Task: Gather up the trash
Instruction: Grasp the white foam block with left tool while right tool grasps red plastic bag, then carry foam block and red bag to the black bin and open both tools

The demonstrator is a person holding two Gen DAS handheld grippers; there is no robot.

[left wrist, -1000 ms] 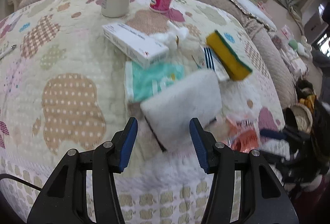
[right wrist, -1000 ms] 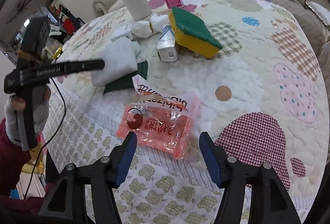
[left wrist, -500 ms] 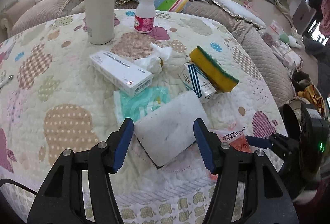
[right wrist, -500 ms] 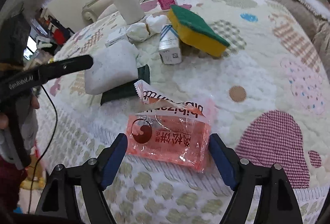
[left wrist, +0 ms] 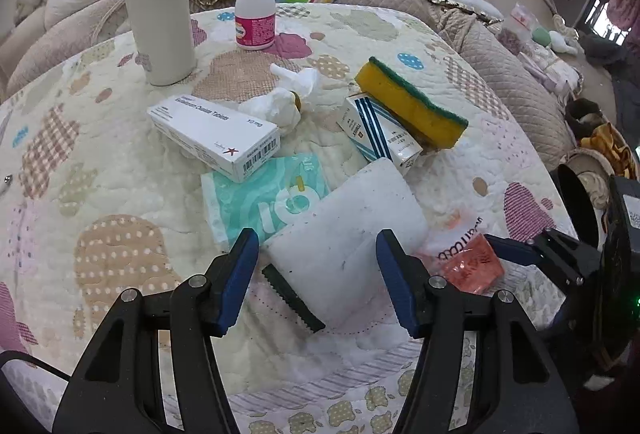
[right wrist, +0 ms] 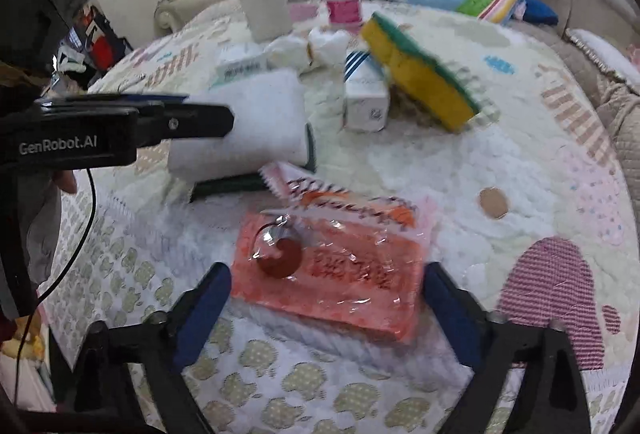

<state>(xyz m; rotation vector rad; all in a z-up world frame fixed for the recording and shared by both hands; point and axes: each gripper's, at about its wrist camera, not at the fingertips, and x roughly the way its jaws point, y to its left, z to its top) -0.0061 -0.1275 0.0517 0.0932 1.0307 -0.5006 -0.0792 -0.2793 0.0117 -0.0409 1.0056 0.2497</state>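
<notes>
On the quilted patchwork table cover [right wrist: 520, 138], the crinkled orange-pink plastic wrapper [right wrist: 336, 274] lies near the front edge, between the spread fingers of the right gripper [right wrist: 326, 308]. Best to lower until both pads flank its long sides, then pinch low. The left gripper [left wrist: 316, 270], also wide open, hovers over the white rectangular scouring pad [left wrist: 348, 230].
</notes>
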